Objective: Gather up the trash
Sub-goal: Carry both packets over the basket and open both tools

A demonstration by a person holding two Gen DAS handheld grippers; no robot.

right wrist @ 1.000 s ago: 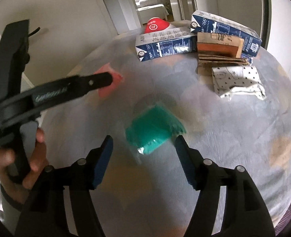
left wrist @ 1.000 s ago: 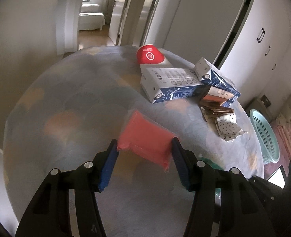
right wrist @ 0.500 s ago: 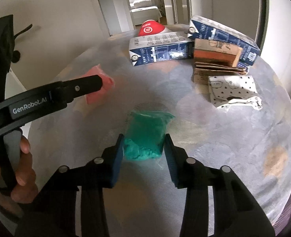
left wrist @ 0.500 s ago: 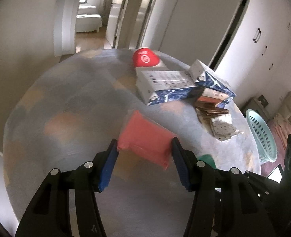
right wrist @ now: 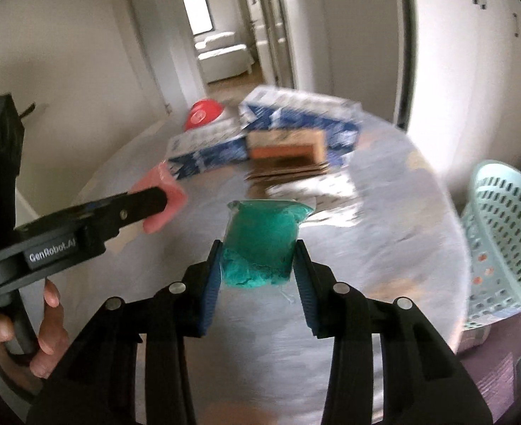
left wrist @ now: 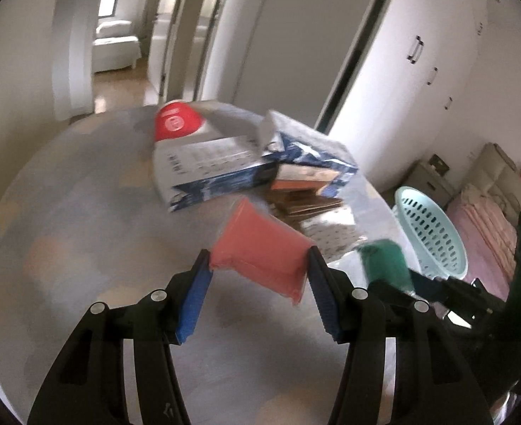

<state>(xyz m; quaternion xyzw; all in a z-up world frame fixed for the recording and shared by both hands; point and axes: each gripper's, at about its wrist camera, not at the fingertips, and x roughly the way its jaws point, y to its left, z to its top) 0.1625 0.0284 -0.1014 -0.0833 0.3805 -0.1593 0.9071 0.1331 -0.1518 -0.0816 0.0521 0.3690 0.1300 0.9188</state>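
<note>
A: What's different from a second ago?

B: Both packets are off the worktop [left wrist: 83,191] now. A second ago the left gripper [left wrist: 258,276] already had its jaws closed on the pink packet [left wrist: 260,248] low over the cloth, while the right gripper [right wrist: 257,265] stood with jaws wide around the green packet [right wrist: 260,244], which still lay flat. Half a second ago those jaws had closed in on it. Now they are narrow and clamped on the green packet, and it hangs in the air.

A: And the pink one?

B: Held between the left jaws, raised and swung toward the right-hand edge of the worktop. Both views are blurred, so I judge the hands are moving fast.

A: Moving where?

B: Probably toward the pale green basket [right wrist: 504,233] standing on the floor just beyond the worktop's right edge. It fills far more of both views than it did before.

A: So what does that mean for the job?

B: Two pieces are secured and look ready to drop in. The rest waits at the far edge: two blue-and-white cartons [left wrist: 211,170], a red bowl [left wrist: 177,122], some brown cardboard [right wrist: 285,148] and a spotted paper [left wrist: 331,237], none of them touched.

A: Any worry?

B: The green packet is soft and gripped near its lower end; it could slip during the swing.
</note>
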